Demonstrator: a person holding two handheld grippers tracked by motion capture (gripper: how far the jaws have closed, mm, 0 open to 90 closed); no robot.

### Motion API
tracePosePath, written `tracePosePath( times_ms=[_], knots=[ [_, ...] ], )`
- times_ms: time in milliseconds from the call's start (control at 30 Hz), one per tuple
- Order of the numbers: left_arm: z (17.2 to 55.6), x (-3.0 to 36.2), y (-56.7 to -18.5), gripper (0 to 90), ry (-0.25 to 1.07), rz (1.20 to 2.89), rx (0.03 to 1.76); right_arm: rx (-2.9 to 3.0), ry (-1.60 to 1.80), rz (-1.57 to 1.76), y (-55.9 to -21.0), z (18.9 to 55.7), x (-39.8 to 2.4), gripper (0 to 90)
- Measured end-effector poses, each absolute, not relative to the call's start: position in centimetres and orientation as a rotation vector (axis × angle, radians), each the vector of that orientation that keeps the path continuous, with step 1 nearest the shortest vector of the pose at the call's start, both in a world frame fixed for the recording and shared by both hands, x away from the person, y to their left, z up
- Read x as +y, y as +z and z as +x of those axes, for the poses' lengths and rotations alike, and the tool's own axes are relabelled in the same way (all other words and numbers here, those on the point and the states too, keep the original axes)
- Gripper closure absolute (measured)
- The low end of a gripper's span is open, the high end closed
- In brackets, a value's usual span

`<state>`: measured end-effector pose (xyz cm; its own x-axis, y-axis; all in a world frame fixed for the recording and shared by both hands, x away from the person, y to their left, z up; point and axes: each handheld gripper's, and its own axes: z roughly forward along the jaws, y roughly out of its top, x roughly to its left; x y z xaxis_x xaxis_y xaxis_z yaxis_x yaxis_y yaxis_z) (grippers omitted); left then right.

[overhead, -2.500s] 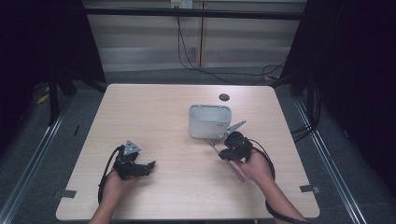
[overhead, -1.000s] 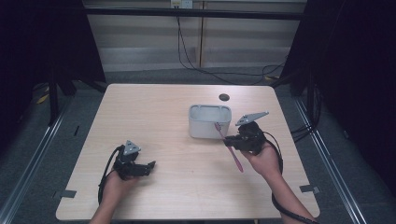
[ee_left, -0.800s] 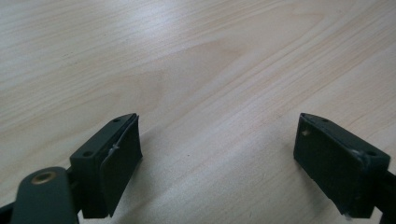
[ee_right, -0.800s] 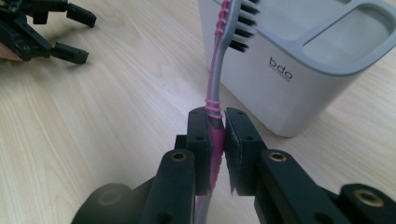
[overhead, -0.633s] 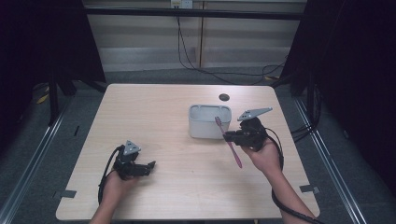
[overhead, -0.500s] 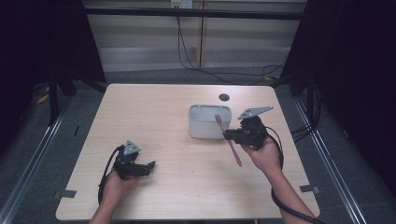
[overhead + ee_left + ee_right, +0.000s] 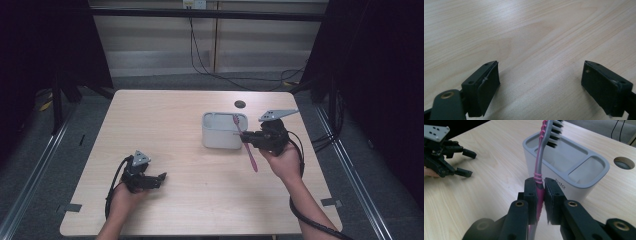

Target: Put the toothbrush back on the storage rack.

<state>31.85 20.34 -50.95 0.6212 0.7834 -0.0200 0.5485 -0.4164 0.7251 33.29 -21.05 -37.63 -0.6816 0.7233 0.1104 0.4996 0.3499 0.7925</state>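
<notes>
Pale wood worktop point(image 7: 190, 200) carries a grey 2-compartment holder point(image 7: 220, 136) at 1 o'clock from centre. Right gripper point(image 7: 540, 188), fingers clenched on pink toothbrush point(image 7: 539, 170), bristles over holder's rim. Left gripper point(image 7: 159, 179) at 7 o'clock, fingers spread wide, w/ nothing between.

One table point(image 7: 170, 125) fills the middle of the high view, pale wood, with one round hole point(image 7: 240, 104) in it toward the upper right of the top. One grey holder point(image 7: 217, 137) stands right of centre, and the right gripper view counts two compartments in it, a large one at centre and a smaller one to the right. One pink toothbrush point(image 7: 248, 149) crosses the holder's right edge. Two grippers: the left gripper point(image 7: 159, 178) at lower left, the right gripper point(image 7: 246, 138) at centre right. Two hands come in from the bottom edge, one behind each gripper
</notes>
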Motion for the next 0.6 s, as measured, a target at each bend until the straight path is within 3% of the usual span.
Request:
tracePosePath(
  times_ms=[600],
  knots=[
    [31.8, 20.3, -50.9, 14.6, 0.423, 2.129, 1.041, 2.223, 1.304, 1.105, -36.0, 33.8, -21.3, 80.9]
  ],
)
